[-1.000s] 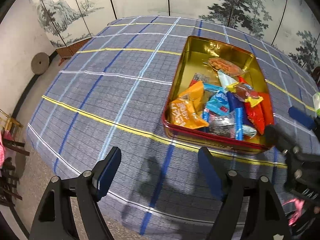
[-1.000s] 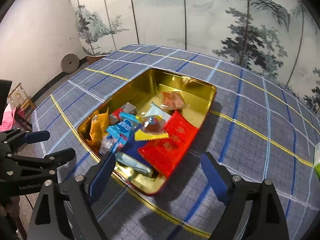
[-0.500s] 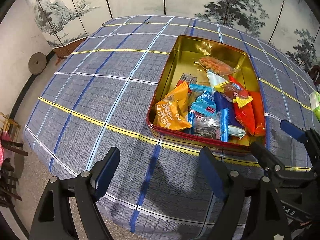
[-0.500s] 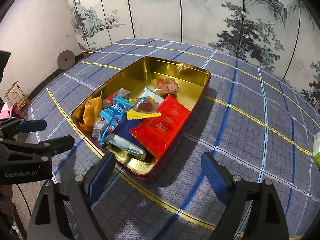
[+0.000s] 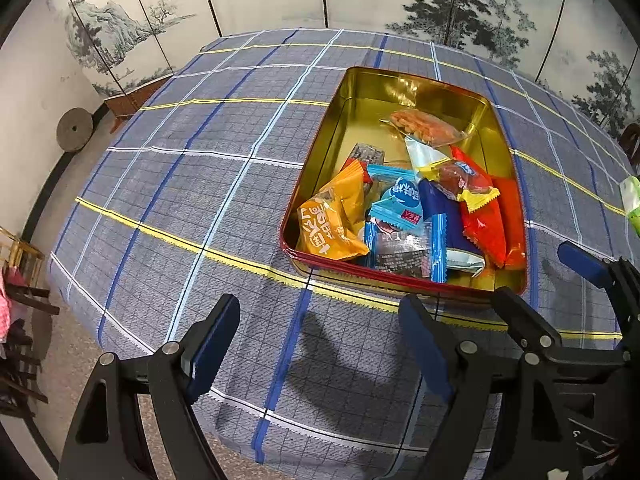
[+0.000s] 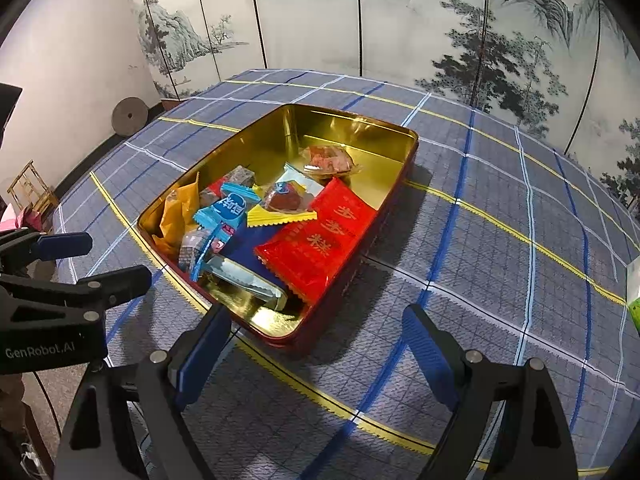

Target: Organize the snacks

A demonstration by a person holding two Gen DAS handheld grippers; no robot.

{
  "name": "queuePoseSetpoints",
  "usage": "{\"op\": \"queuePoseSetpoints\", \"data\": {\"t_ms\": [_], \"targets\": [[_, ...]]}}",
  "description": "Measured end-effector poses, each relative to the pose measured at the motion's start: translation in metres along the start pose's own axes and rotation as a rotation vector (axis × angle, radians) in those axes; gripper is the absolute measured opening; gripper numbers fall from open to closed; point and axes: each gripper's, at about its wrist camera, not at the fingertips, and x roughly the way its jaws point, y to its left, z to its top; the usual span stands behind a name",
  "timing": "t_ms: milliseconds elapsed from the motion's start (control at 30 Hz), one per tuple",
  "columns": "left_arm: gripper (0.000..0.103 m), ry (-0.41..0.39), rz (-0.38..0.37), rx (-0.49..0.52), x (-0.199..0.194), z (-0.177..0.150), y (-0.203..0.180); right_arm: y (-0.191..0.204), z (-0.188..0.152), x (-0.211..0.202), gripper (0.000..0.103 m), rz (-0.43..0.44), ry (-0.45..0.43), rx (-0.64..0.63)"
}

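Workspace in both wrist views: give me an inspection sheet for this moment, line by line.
Surface: table under a blue-grey plaid cloth with yellow, white and blue stripes.
Job's things: gold tin, red outside, lid off, holding mixed snacks: red packet, orange packet, light blue packet, clear-wrapped pastry.
Clutter: green packet at the cloth's right edge, only partly in view.
Grippers: left claw and right claw both open, empty, hovering short of the tin's near end.
Cables: nothing seen.
Surroundings: painted folding screen, stone disc against the wall, wooden stand on the floor.
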Motion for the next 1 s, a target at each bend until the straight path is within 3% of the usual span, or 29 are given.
{"op": "queuePoseSetpoints", "data": {"t_ms": [1000], "targets": [[0.079,0.014,0.022,0.001,0.009,-0.002,0.0,0.005,-0.007,0.011,0.089,0.011,0.047,-0.013]]}}
